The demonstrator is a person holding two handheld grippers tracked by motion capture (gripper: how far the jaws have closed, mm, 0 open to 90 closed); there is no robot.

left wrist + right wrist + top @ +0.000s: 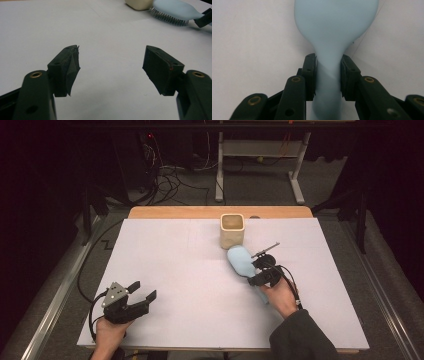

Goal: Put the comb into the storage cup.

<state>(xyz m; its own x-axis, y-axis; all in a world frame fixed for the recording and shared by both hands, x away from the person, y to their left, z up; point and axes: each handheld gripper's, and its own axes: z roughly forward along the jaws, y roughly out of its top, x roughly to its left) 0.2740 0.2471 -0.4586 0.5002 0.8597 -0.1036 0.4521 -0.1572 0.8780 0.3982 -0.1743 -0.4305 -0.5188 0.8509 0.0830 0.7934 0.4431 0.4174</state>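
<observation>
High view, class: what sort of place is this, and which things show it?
Probably a lab or workshop set up for recording: a white-covered table, tangled black cables on the floor beyond it, and a grey metal bench frame in a dark room.

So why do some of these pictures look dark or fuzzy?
High view: the table is lit, the room behind is nearly black. Left gripper view: the near jaws look soft, the brush sharper. Right gripper view: the brush handle is so close it blurs.

Pale blue brush [241, 260] lies bristles-down, apparently touching cream cup [232, 230].
</observation>
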